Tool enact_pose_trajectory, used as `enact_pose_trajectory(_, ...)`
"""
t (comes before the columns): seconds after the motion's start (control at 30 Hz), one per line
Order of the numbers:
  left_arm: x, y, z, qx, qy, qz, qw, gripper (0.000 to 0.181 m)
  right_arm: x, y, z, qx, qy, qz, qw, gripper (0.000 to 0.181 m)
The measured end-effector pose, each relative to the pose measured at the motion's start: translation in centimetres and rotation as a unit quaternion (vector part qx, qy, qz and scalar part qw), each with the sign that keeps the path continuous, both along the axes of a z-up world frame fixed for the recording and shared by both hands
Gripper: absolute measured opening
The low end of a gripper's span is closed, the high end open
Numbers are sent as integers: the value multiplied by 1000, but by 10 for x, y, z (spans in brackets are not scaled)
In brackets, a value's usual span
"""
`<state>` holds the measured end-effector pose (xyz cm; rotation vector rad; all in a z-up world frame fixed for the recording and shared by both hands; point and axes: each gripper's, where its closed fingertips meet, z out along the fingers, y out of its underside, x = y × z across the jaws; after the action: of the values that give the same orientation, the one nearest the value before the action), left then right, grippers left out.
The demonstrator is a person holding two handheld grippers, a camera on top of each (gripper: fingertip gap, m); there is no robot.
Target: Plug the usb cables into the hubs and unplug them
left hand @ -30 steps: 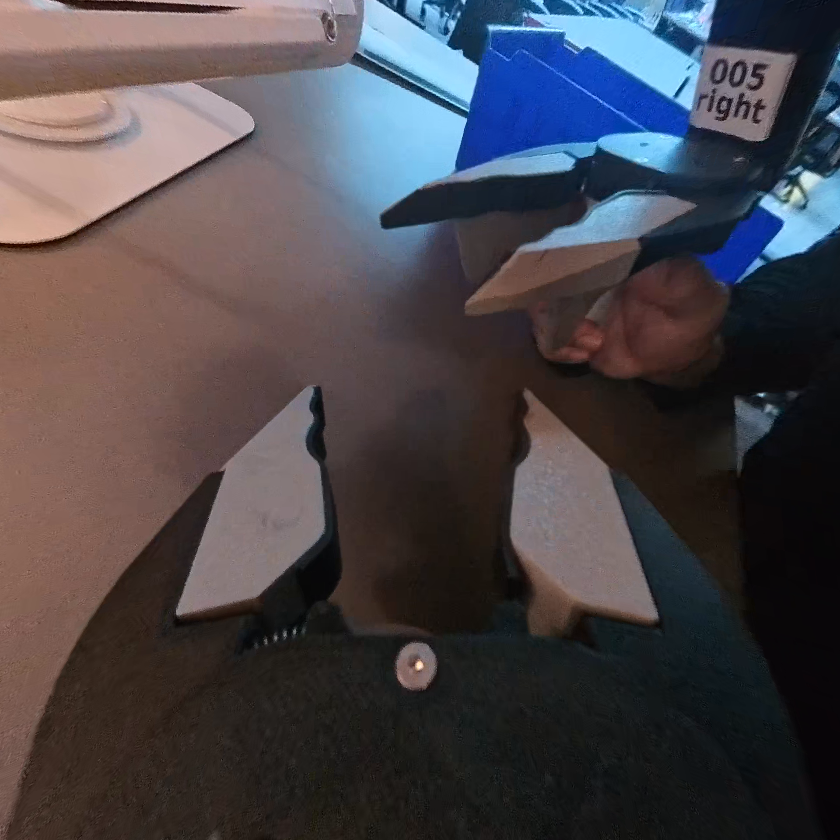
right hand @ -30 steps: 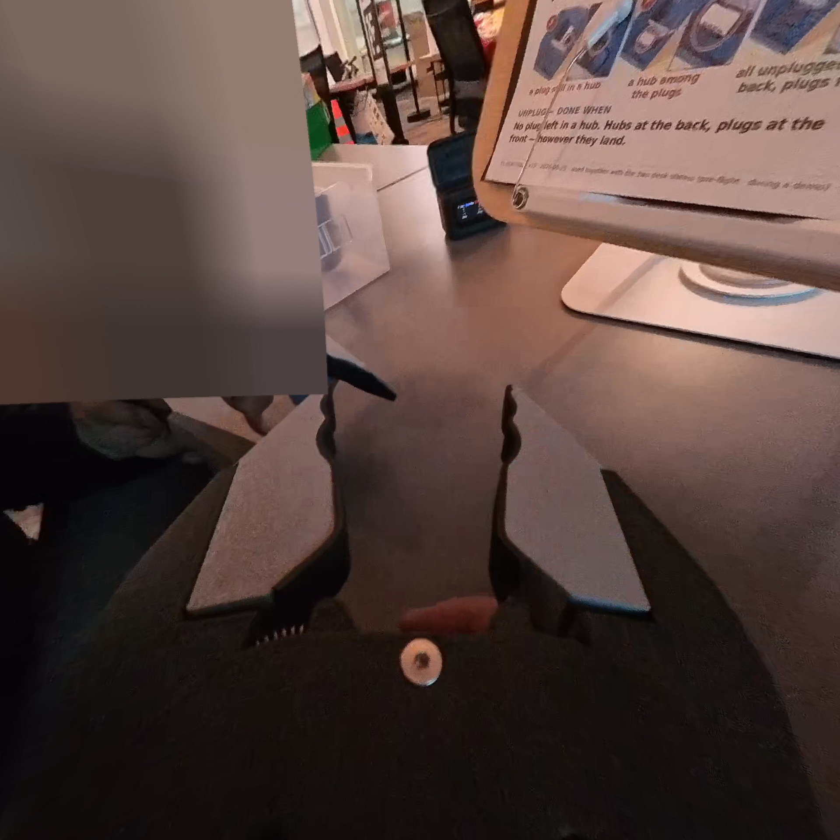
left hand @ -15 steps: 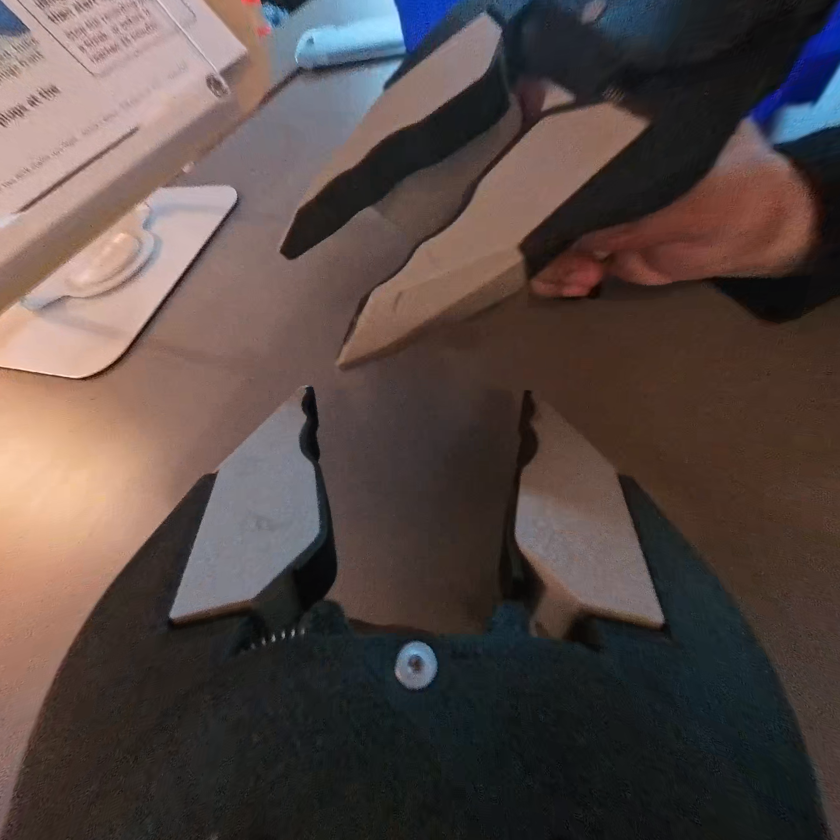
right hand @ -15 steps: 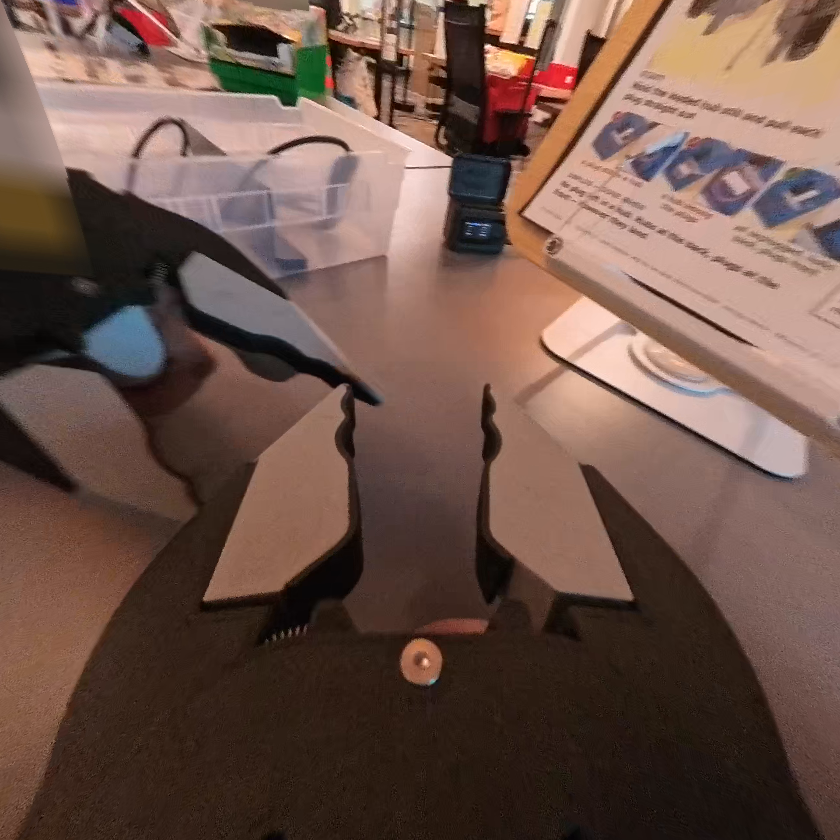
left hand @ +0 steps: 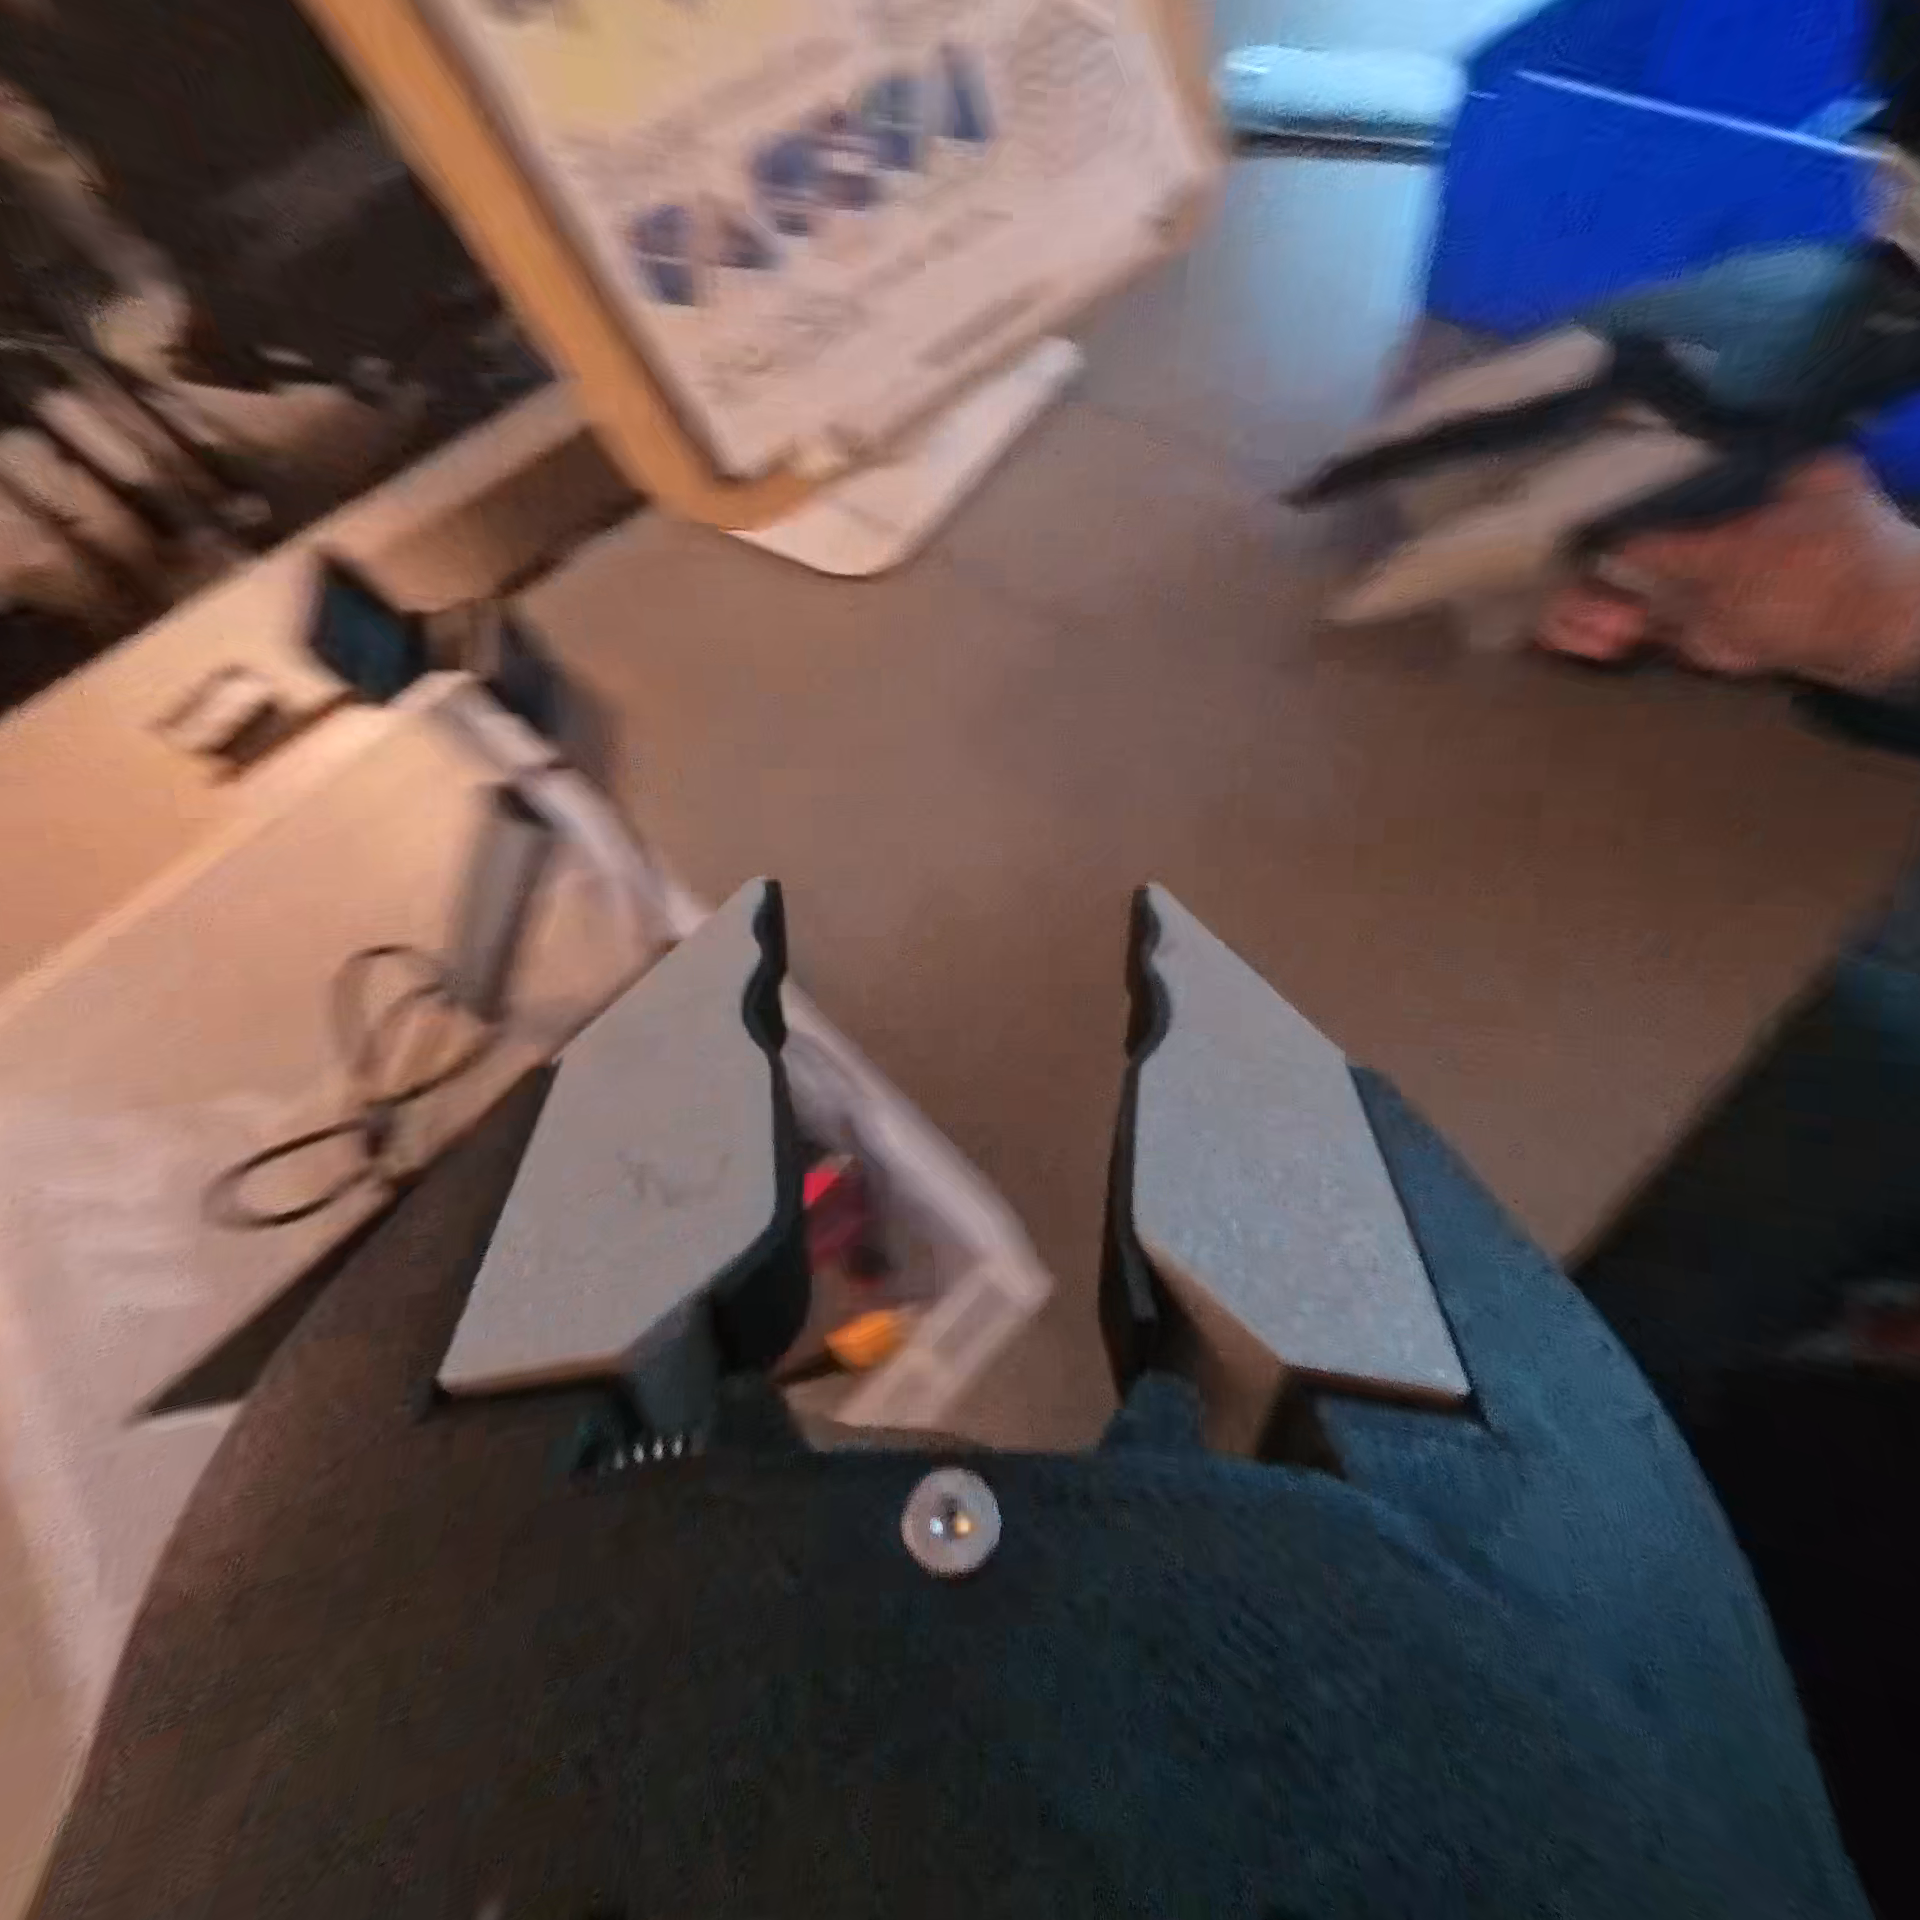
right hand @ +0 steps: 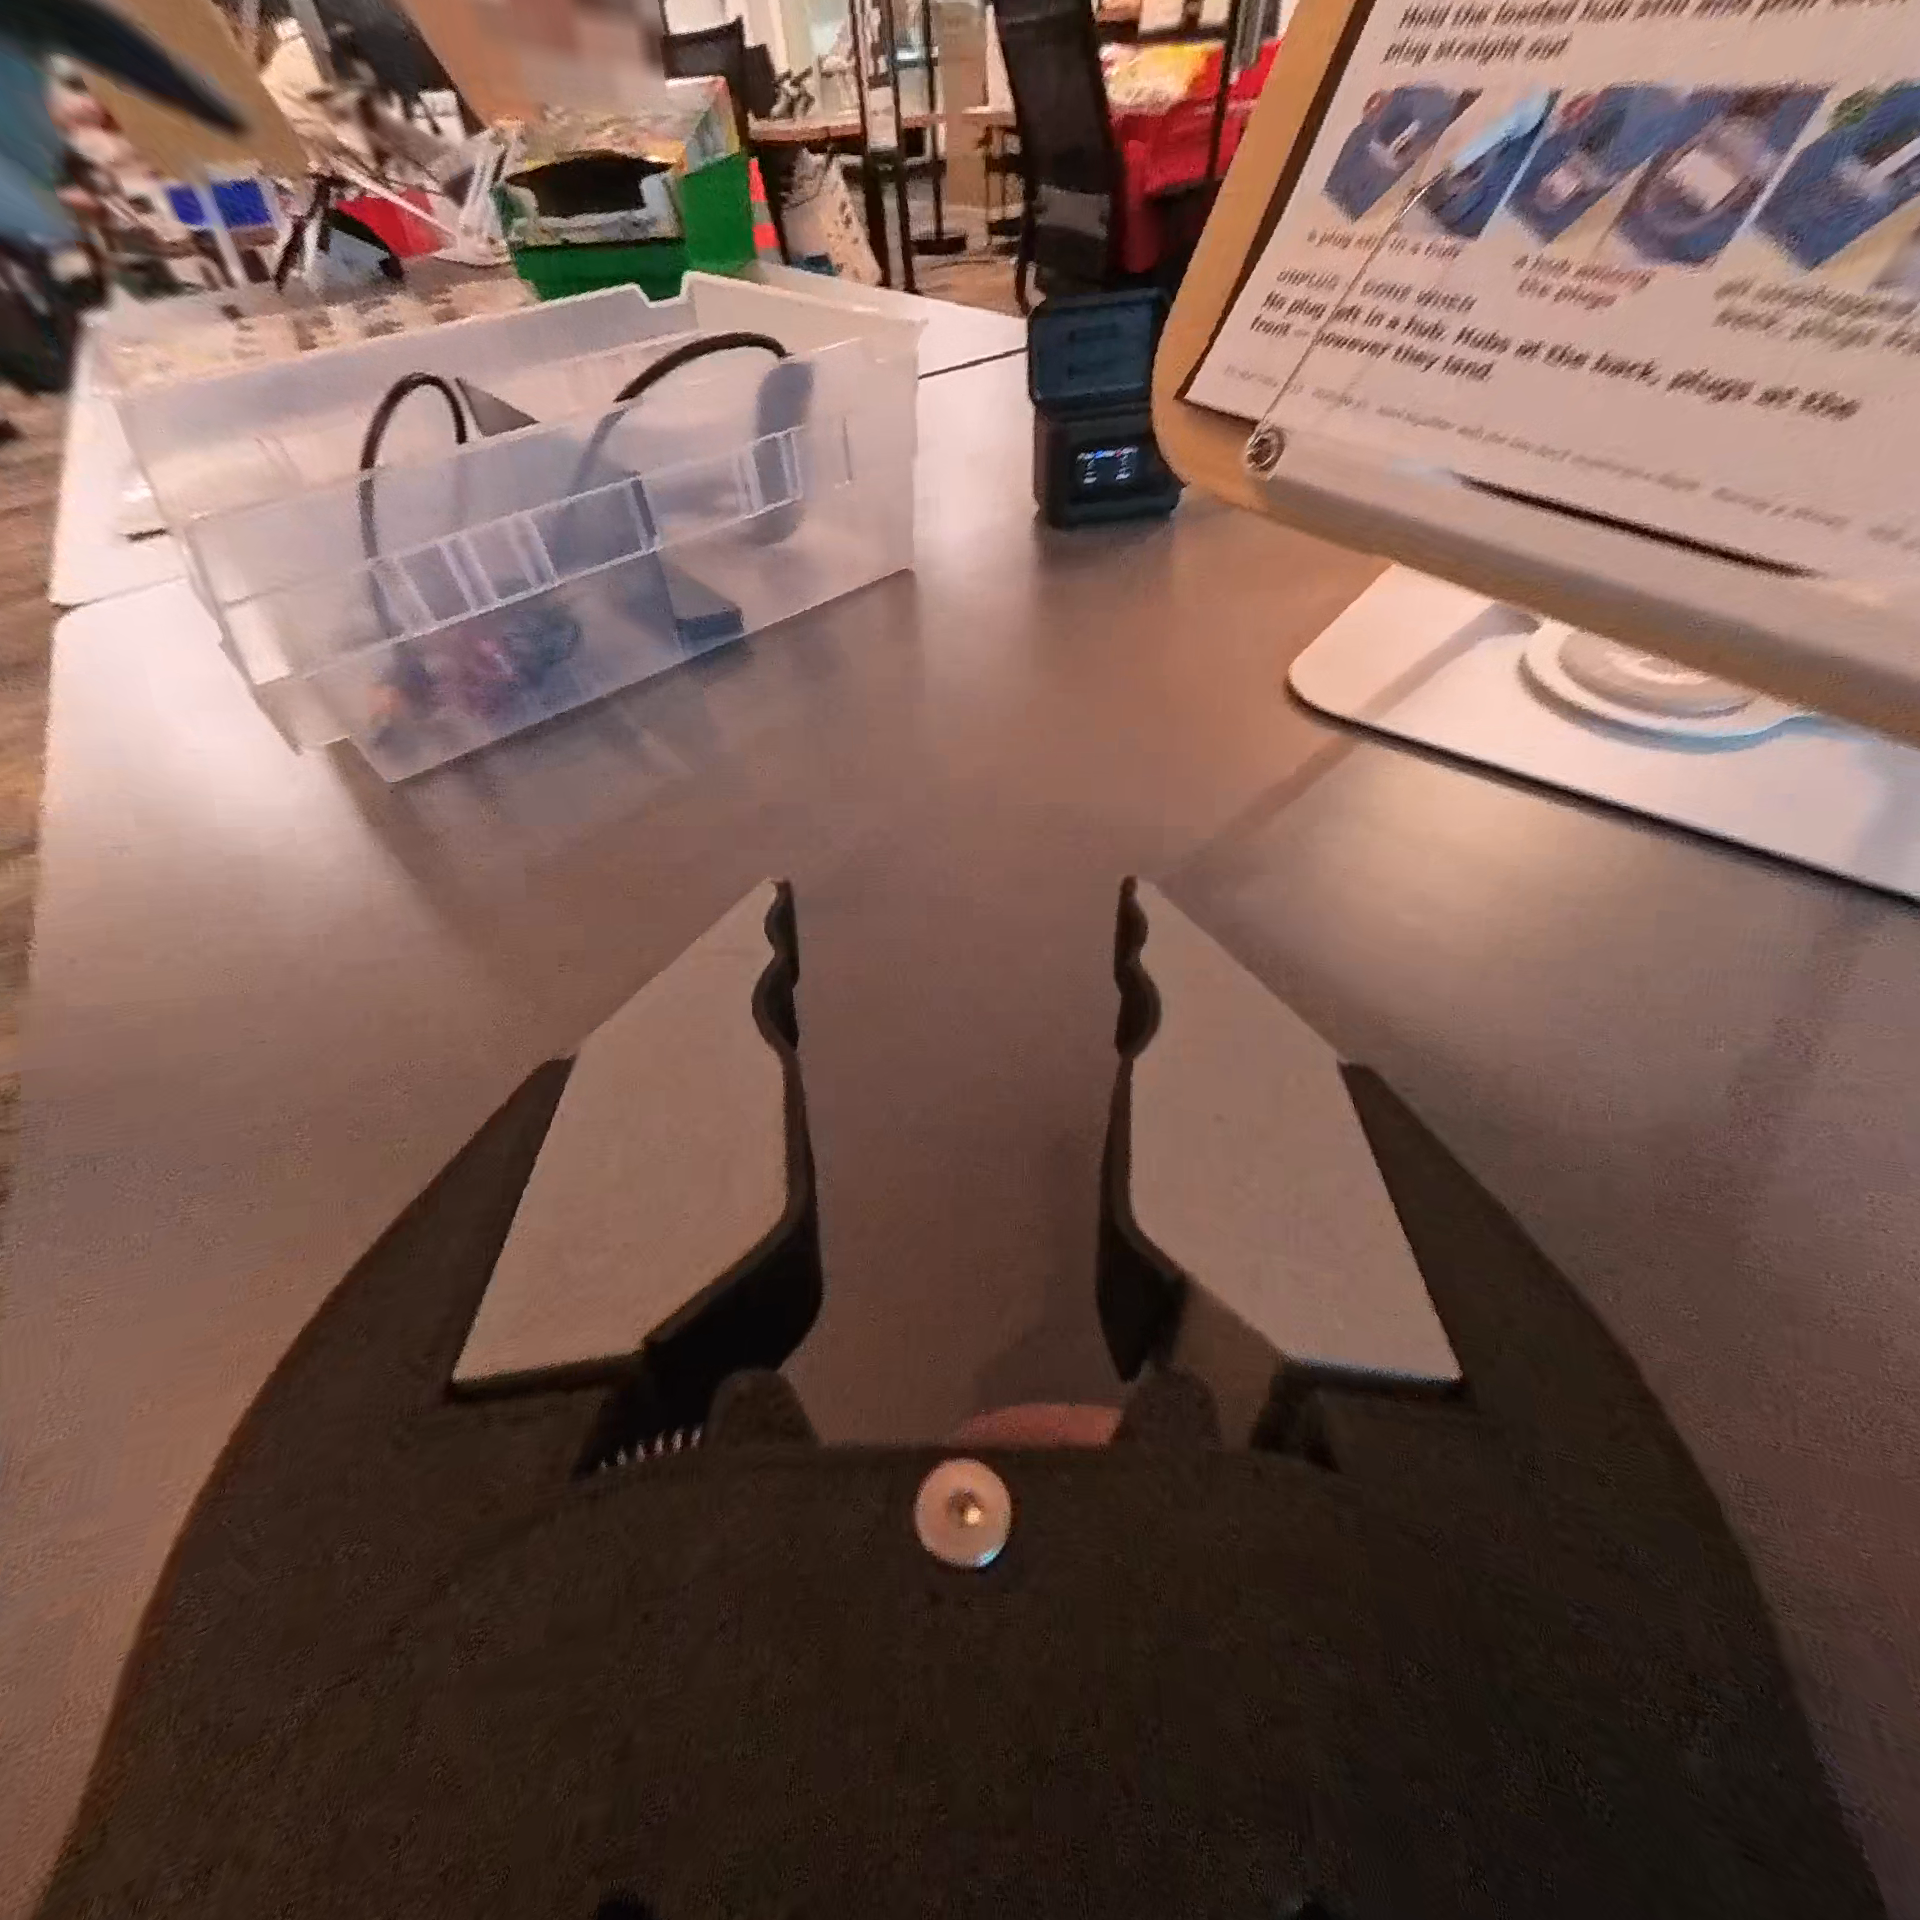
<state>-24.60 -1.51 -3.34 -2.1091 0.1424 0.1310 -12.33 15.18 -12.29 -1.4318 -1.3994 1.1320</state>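
Both views have swung toward the clear bin (right hand: 520,499) since the earlier frame. Left gripper (left hand: 956,914) and right gripper (right hand: 951,909) gape, released and empty. Cables (right hand: 416,416) lie in the bin at ten o'clock — approach from above, clearing its wall.

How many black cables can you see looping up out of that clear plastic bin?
2. One black cable arcs at the left of the clear bin, the other toward its right. More may lie hidden lower in the bin, where its cloudy walls blur things.
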Motion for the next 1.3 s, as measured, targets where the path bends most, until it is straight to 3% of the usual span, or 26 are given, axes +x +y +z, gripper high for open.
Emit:
enact_pose_trajectory(0.1, -96, 8, 1, -18, 32, 75, 997, 64, -5, -20, -1, -38, -2, 43, 998, 60)
enact_pose_trajectory(0.23, -176, 44, -42, -118, 53, 90, 988, 66, -9, -44, -8, -32, -23, 80, 996, 60)
enact_pose_trajectory(0.37, -194, 66, -94, -242, 107, 22, 964, 71, -11, -51, -9, -54, -29, 99, 993, 58)
enact_pose_trajectory(0.47, -189, 79, -115, -260, 149, -8, 954, 69, -11, -44, -7, -51, -24, 87, 995, 57)
enact_pose_trajectory(0.53, -196, 92, -121, -242, 198, 6, 950, 51, -11, -41, -5, -54, -18, 81, 995, 56)
enact_pose_trajectory(0.57, -193, 96, -124, -234, 213, 1, 949, 31, -10, -40, -4, -55, -15, 79, 995, 56)
enact_pose_trajectory(0.6, -195, 98, -123, -231, 239, 11, 943, 30, -10, -39, -2, -55, -12, 77, 995, 55)
enact_pose_trajectory(0.7, -189, 95, -96, -189, 272, 17, 943, 31, -9, -33, -2, -43, -11, 65, 997, 54)
enact_pose_trajectory(0.87, -203, 74, 24, -77, 323, 93, 939, 30, -4, -23, 7, -40, 4, 46, 998, 52)
enact_pose_trajectory(0.97, -179, 73, 95, -12, 330, 107, 938, 30, 0, -13, 17, -37, 25, 26, 999, 51)
enact_pose_trajectory(1.07, -123, 86, 130, 18, 305, 62, 950, 31, 6, 2, 26, -19, 43, -5, 999, 50)
enact_pose_trajectory(1.17, -53, 111, 119, -2, 282, -17, 959, 31, 19, 24, 40, 1, 73, -52, 996, 48)
enact_pose_trajectory(1.3, 18, 140, 52, -89, 322, -109, 936, 31, 36, 48, 54, -8, 114, -100, 988, 47)
